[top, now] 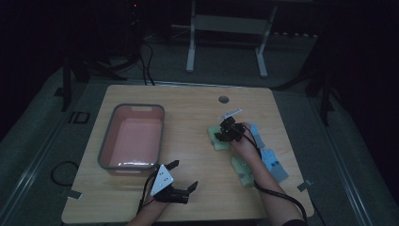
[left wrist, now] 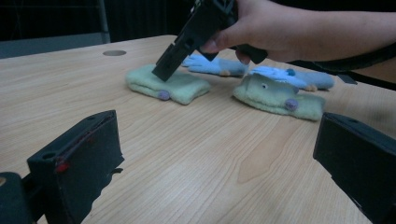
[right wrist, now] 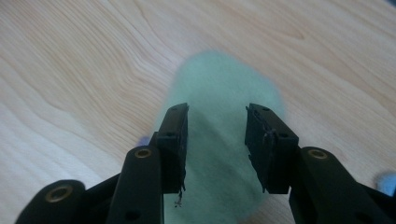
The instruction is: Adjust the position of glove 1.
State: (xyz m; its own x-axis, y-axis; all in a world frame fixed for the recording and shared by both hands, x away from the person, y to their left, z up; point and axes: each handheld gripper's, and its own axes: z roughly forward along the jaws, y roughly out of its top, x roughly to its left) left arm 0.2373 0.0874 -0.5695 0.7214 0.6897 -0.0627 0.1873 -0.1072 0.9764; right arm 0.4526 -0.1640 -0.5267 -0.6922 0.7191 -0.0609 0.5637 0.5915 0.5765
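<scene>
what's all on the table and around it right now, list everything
green socks: 2, pale green, right half of table, one under the right gripper, one nearer the person
blue socks: 2, light blue, near right edge
bin: 1, grey rim, pink inside, left half of table
table: 1, light wood, round hole near far edge
frame: 1, white, on floor behind the table
left gripper: 1, black, near front edge, fingers apart over bare wood
right gripper: 1, black, fingers either side of the far green sock

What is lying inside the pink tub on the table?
The pink tub looks empty in the high view: its pale floor shows bare, with nothing lying in it. The near wall hides a thin strip of the floor, so that edge cannot be checked.
</scene>
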